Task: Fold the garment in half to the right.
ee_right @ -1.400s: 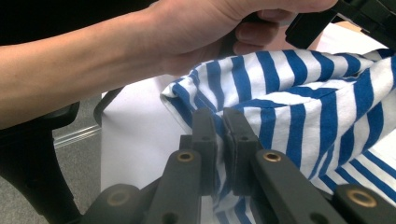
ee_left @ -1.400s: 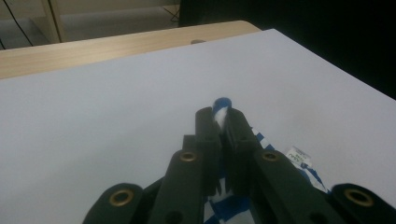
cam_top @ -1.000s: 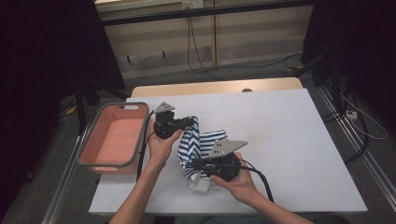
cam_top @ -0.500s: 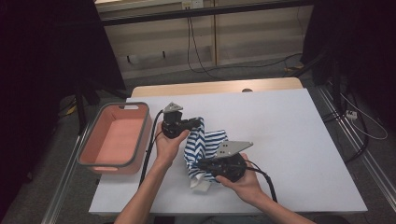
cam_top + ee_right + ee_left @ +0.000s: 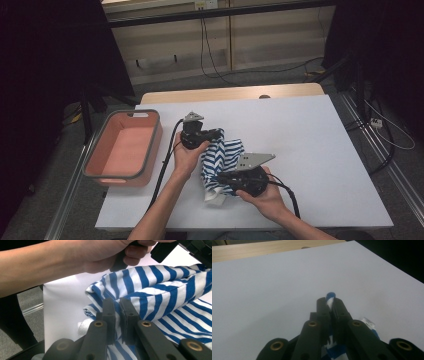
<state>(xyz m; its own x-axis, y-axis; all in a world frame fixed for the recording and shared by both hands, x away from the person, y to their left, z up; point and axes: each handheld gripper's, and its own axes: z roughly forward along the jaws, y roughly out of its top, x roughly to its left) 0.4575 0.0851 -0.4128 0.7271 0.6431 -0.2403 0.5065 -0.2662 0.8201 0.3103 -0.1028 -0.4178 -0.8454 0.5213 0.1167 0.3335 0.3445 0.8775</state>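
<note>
A blue-and-white striped cloth [image 5: 220, 160] lies bunched on the white table [image 5: 310, 150] between my two hands. My left gripper [image 5: 220, 133] is shut on its far edge; in the left gripper view a blue-and-white fold [image 5: 330, 297] pokes out between the closed jaws of that gripper [image 5: 329, 305]. My right gripper [image 5: 220, 177] is shut on the near part of the cloth. The right gripper view has the right gripper [image 5: 117, 307] pinching a striped fold [image 5: 160, 295], with the person's left hand [image 5: 105, 255] just beyond.
A salmon-pink bin [image 5: 124, 149] with a grey rim sits at the table's left edge, empty. The right half of the table is bare white surface. Cables [image 5: 165, 165] trail from both grippers toward the near edge. Dark curtains and floor cables lie beyond the table.
The left hand has shifted a little rightward with its end of the cloth. The right hand stays in place. The cloth sits more bunched between the two grippers.
</note>
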